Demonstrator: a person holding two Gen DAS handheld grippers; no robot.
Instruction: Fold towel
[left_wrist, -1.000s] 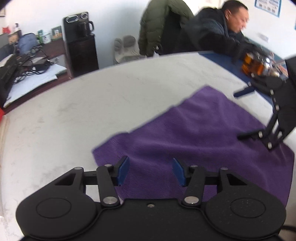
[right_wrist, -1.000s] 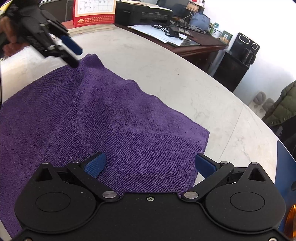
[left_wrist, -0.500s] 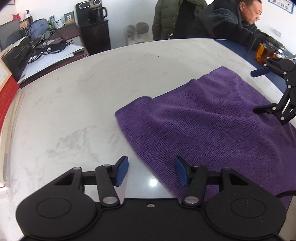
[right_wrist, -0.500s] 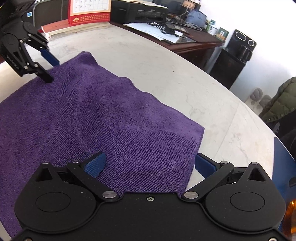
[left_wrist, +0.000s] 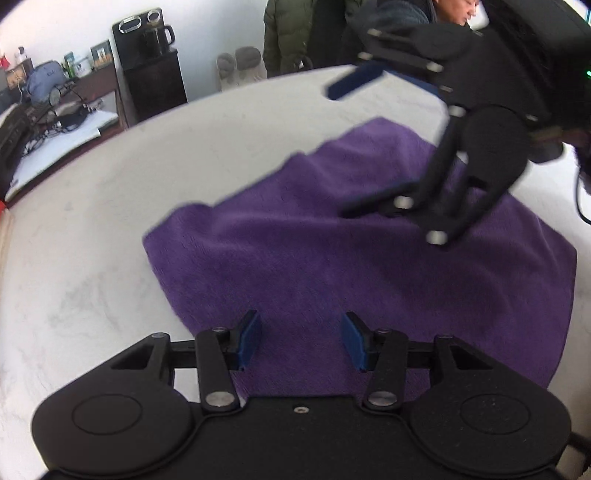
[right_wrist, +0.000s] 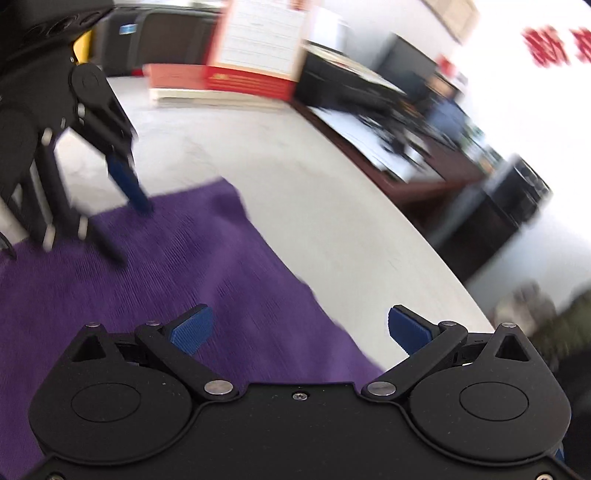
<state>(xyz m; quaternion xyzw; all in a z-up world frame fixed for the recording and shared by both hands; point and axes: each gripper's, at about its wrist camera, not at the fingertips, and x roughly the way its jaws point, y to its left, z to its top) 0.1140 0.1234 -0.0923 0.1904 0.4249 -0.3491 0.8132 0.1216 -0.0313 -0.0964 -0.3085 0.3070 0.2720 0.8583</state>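
Purple towel (left_wrist: 332, 258) flat on pale marbled desk (left_wrist: 92, 258), left tool (left_wrist: 301, 338) and right tool (right_wrist: 299, 328) both spread above towel, pinching nothing, black cabinet (left_wrist: 153, 85) beyond desk's far edge.

A pale marbled table (left_wrist: 92, 258) is seen under bright daylight. Beyond it, a black cabinet with a coffee maker (left_wrist: 149, 70) is set against a white wall (left_wrist: 207, 22). A cluttered desk (left_wrist: 55, 122) is placed far left, and a red-based calendar (right_wrist: 255, 51) stands blurred.
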